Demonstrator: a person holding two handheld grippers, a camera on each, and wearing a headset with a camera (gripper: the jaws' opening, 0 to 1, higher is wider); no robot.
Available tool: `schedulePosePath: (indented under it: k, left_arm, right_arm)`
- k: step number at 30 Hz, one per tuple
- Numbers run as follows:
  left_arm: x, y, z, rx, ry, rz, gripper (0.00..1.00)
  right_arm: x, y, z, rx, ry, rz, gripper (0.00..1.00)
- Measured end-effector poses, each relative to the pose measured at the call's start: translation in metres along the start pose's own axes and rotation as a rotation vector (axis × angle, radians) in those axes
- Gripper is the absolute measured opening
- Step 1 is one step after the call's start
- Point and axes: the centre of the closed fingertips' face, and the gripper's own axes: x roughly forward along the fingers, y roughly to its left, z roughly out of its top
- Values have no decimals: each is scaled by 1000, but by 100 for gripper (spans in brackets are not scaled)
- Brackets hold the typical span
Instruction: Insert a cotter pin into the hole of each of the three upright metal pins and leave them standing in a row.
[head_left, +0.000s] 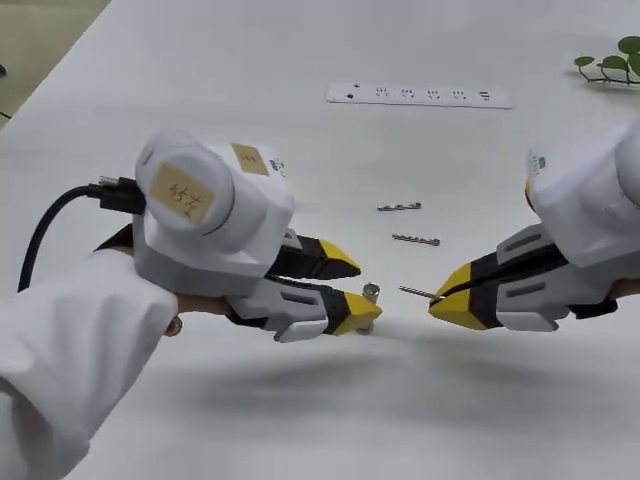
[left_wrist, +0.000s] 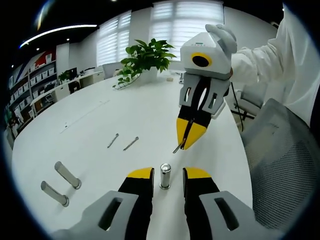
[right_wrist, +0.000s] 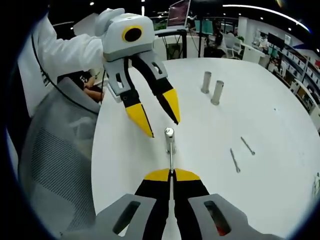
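Three metal pins: the front metal pin (left_wrist: 165, 176) stands upright on the white tabletop (head_left: 300, 420); the other two metal pins (right_wrist: 206, 81) (right_wrist: 216, 92) stand upright side by side, well apart from it.
Left gripper (head_left: 362, 288): its jaws are apart, one on each side of the front metal pin. From its own view there is a gap between the pin and each yellow tip.
Right gripper (right_wrist: 171, 174): its jaws are pressed together on one end of a cotter pin (head_left: 415, 292), and the rest of the pin sticks straight out ahead of the tips.
Held cotter pin: it is level and aimed at the upper part of the front metal pin. From the head view its free tip is near the pin but not touching it.
Two loose cotter pins (head_left: 399, 207) (head_left: 416, 239): they lie flat on the tabletop beyond the grippers, near each other but apart.
Hands: a white sleeve (head_left: 70, 350) covers the arm behind the left gripper, and a black cable (head_left: 45, 235) runs from that gripper's back.
Far side: a white power strip (head_left: 418, 95) lies flat, and the leaves of a green plant (head_left: 612, 68) show at the edge.
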Motion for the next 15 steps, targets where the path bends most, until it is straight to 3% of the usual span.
schedulePosePath:
  k: [15]
  left_arm:
    - [9,4,-3,2,16,-10,6]
  right_arm:
    - [11,-4,0,-39,38,14,0]
